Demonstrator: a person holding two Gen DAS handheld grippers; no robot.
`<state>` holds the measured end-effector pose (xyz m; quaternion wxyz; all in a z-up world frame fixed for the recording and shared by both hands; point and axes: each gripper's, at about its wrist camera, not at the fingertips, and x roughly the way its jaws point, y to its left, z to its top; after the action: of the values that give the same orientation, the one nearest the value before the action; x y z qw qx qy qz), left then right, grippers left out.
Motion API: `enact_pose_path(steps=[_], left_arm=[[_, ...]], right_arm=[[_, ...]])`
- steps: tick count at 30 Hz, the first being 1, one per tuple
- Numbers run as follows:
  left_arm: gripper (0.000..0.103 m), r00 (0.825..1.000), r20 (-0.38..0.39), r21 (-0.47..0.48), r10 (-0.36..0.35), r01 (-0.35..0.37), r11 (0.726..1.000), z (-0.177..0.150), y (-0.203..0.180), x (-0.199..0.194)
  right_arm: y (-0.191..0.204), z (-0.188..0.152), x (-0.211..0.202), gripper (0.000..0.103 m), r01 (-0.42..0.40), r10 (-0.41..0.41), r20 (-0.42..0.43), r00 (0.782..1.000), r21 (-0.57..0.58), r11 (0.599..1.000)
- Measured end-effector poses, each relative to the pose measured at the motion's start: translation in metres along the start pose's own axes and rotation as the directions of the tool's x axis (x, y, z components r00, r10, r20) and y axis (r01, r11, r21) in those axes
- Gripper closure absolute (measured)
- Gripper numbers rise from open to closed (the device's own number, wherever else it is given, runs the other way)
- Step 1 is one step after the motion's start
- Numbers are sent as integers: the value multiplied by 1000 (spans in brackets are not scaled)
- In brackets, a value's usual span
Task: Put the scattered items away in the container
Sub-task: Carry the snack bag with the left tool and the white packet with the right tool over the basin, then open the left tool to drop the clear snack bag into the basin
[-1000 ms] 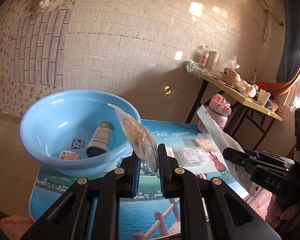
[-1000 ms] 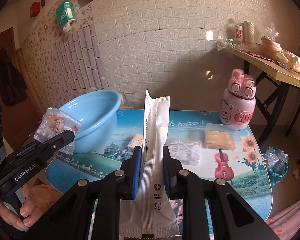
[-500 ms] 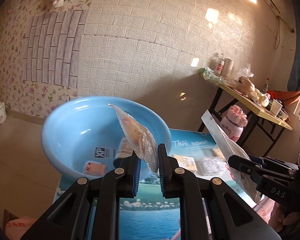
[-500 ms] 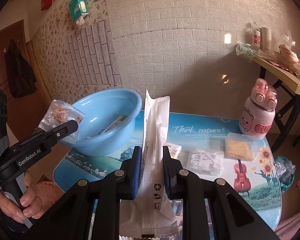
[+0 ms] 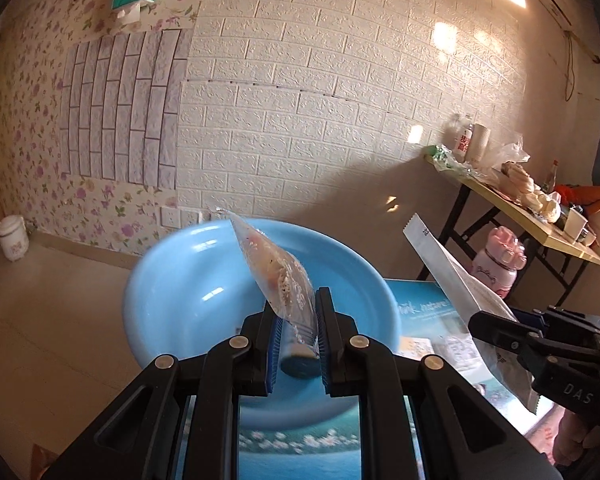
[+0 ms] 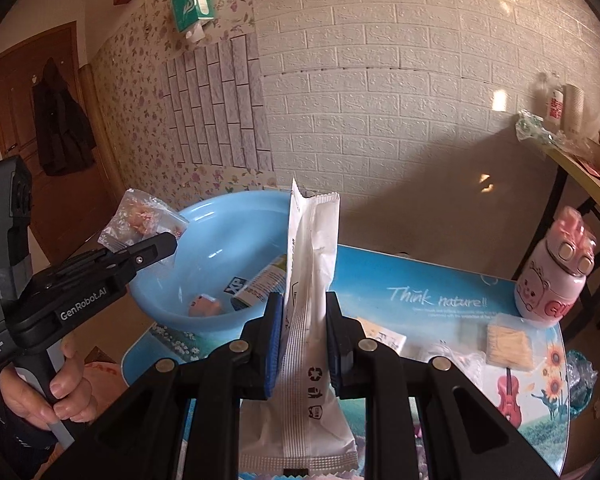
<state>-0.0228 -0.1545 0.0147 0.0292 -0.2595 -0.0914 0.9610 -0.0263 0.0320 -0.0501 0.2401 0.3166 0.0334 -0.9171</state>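
My left gripper is shut on a clear snack packet and holds it over the near side of the light-blue basin. In the right wrist view the same packet hangs at the basin's left rim. My right gripper is shut on a tall white pouch, upright, just right of the basin. A bottle and a small peach item lie inside the basin. A card, a clear packet and a toothpick box rest on the table.
The low table has a blue scenic top. A pink bear bottle stands at its far right corner. A side table with clutter stands against the brick wall on the right. A person's hand grips the left handle.
Both grippers have swung left toward the basin with their packets. The basin now sits centred under the left gripper and closer to the right one. Both grips are unchanged.
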Motion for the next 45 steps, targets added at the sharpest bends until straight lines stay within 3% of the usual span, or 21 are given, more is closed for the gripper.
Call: enact_pose_path(steps=[15, 31, 32, 34, 35, 39, 45], left_arm=[[88, 998, -24, 15, 53, -53, 999, 17, 35, 29], [86, 992, -88, 21, 92, -90, 996, 19, 59, 61], [83, 991, -94, 19, 90, -89, 996, 19, 59, 61], [53, 989, -117, 17, 94, -92, 996, 18, 59, 63], [33, 989, -112, 17, 97, -96, 995, 18, 59, 62], [31, 992, -69, 55, 106, -102, 993, 17, 53, 53], [31, 992, -67, 47, 110, -107, 993, 17, 55, 51]], right_arm=[[48, 50, 58, 83, -87, 87, -4, 996, -75, 993], [57, 45, 105, 83, -88, 82, -85, 993, -70, 994], [57, 44, 106, 82, -88, 81, -89, 993, -70, 994], [57, 43, 108, 83, -87, 80, -96, 992, -69, 994], [57, 42, 110, 83, -86, 79, -99, 992, -68, 994], [54, 38, 116, 83, -81, 74, -115, 991, -63, 995], [53, 35, 115, 83, -73, 66, -121, 990, -55, 996]])
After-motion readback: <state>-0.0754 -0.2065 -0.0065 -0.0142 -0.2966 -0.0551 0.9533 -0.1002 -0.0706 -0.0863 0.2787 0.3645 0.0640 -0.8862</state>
